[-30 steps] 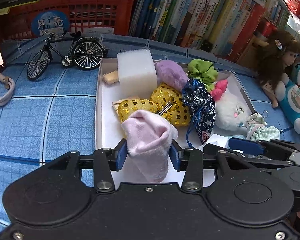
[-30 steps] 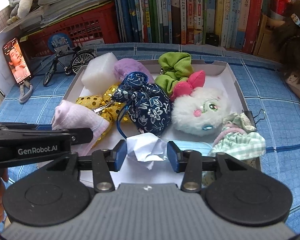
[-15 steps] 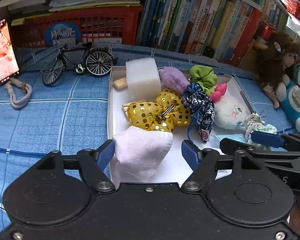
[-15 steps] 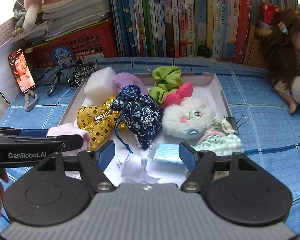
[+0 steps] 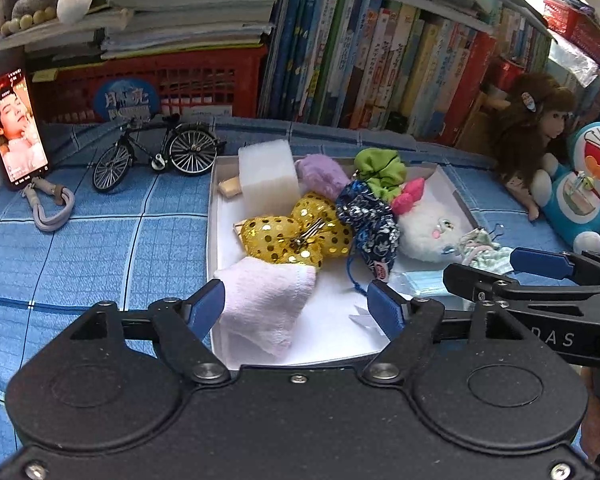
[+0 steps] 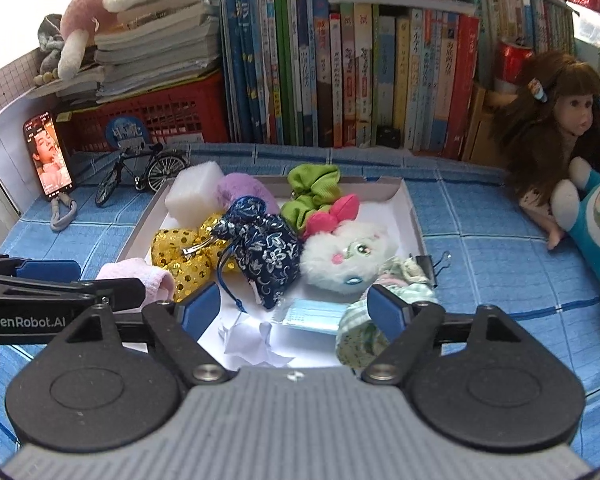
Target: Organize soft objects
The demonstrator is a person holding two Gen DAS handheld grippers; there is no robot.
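Both claws have just been opening, and what was pinched a second earlier is now being left in the white tray [image 5: 216, 216]. The left gripper [image 5: 296, 306] is being held spread, its blue pads standing clear of the pale pink sock [image 5: 266, 304], which is lying slumped in the tray's near left corner, one pad just beside it. The right gripper [image 6: 296, 306] is likewise being held wide, and the crumpled white tissue [image 6: 252, 342] is resting loose below it near the tray's front edge. Both tools are being drawn back and upward, so these two placements are judged done.

Just beyond, a blue face mask [image 6: 312, 316] and a green checked scrunchie [image 6: 360, 328] are seen, then a gold sequinned bow [image 5: 292, 232], a navy floral pouch [image 6: 264, 252] and a white fluffy toy [image 6: 348, 256]. Farther back a white foam block [image 5: 266, 176], a lilac pompom [image 5: 324, 174] and a green scrunchie [image 6: 312, 188] are lying against the far wall.

The tray is sitting on a blue checked cloth [image 5: 80, 240]. A miniature bicycle [image 5: 156, 156], a lit phone [image 5: 16, 128], a red basket [image 5: 160, 80] and rows of books [image 6: 360, 80] are filling the background, with a doll [image 6: 556, 132] at the right.
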